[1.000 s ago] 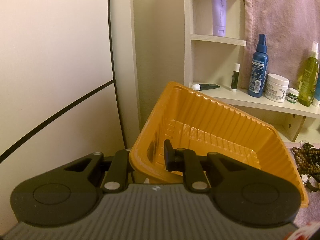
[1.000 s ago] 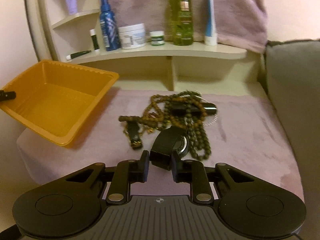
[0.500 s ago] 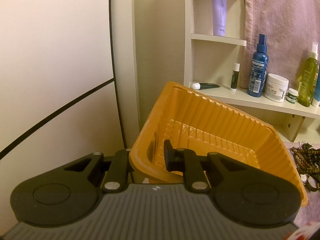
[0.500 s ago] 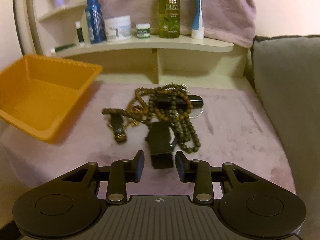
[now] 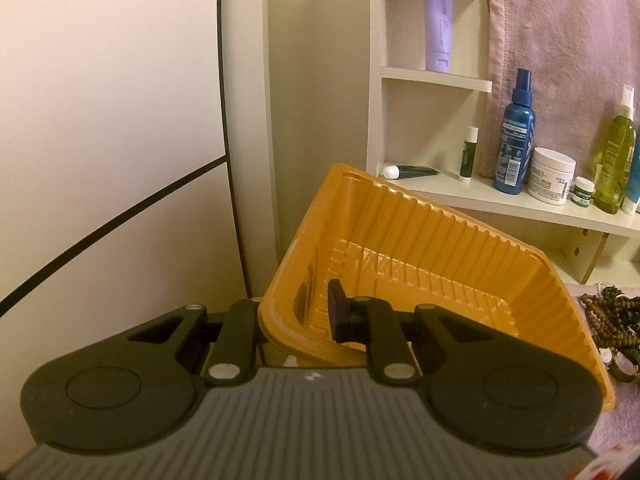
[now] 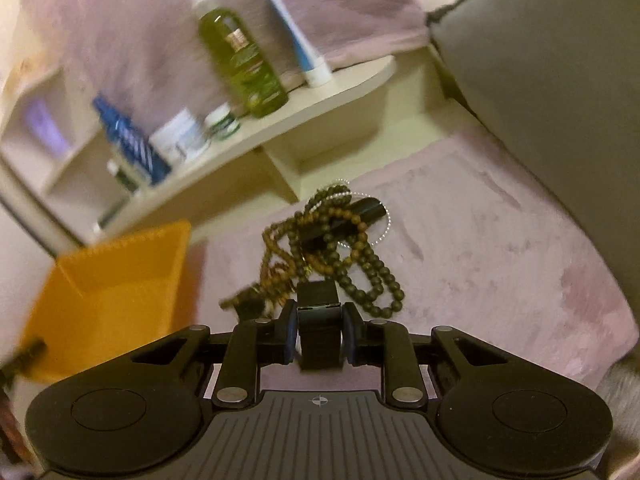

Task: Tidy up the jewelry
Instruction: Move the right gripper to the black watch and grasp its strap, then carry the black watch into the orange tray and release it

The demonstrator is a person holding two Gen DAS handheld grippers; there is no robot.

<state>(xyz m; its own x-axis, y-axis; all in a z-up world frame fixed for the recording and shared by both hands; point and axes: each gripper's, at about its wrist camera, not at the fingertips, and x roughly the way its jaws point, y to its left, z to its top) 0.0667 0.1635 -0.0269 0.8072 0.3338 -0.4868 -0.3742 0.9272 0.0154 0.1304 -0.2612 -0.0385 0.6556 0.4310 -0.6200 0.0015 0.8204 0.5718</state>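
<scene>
My left gripper point(image 5: 296, 314) is shut on the near wall of an orange ribbed plastic tray point(image 5: 420, 240), one finger inside and one outside, holding it tilted off the mat's left edge. In the right wrist view the tray point(image 6: 116, 280) is blurred at the left. My right gripper point(image 6: 319, 330) is rolled, and its jaws are closing with both pads against the strap of a black watch point(image 6: 319, 312). Just beyond lies a tangle of brown and dark bead necklaces point(image 6: 360, 264) with a thin silver chain and a black bar-shaped piece point(image 6: 362, 212).
The jewelry lies on a pink plush mat point(image 6: 500, 248). A cream shelf point(image 5: 520, 208) behind carries a blue spray bottle point(image 5: 516, 140), a white jar point(image 5: 550, 176) and a green bottle point(image 6: 240, 60). A grey cushion point(image 6: 540, 60) borders the right side.
My right gripper opened around the black watch, then closed on its strap, and rolled so the scene now looks tilted. The left gripper and the tray stayed still.
</scene>
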